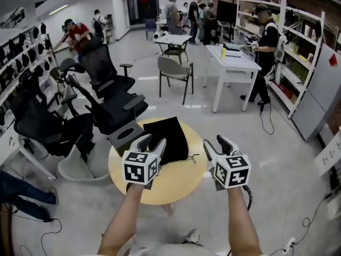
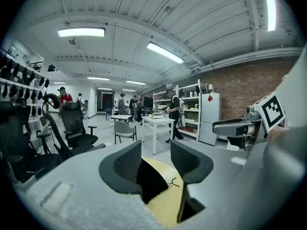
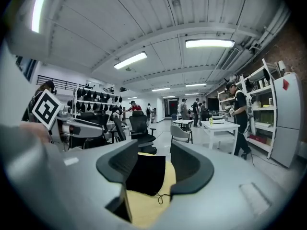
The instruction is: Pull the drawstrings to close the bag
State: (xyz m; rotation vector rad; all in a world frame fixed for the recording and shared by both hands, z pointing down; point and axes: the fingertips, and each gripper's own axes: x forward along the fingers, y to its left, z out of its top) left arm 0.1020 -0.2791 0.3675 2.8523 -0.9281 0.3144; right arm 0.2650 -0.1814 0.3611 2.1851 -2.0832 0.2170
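Observation:
A black drawstring bag [image 1: 166, 137] lies flat on the far half of a round yellow table [image 1: 176, 183]. A thin black drawstring [image 1: 193, 157] trails from its near right corner. My left gripper [image 1: 152, 142] hovers open over the bag's near left edge and holds nothing. My right gripper [image 1: 217, 144] hangs open to the right of the bag, apart from it. In the left gripper view the bag [image 2: 151, 181] and drawstring [image 2: 173, 182] show between the jaws of the left gripper [image 2: 156, 159]. In the right gripper view the bag [image 3: 146, 174] and its drawstring [image 3: 160, 198] lie ahead of the right gripper [image 3: 153, 164].
Black office chairs [image 1: 112, 97] crowd the table's far left, with a grey box [image 1: 128, 134] at its rim. A grey chair [image 1: 175, 71] and a white table [image 1: 230, 63] stand beyond. Shelves [image 1: 298, 47] line the right wall. Several people stand farther back.

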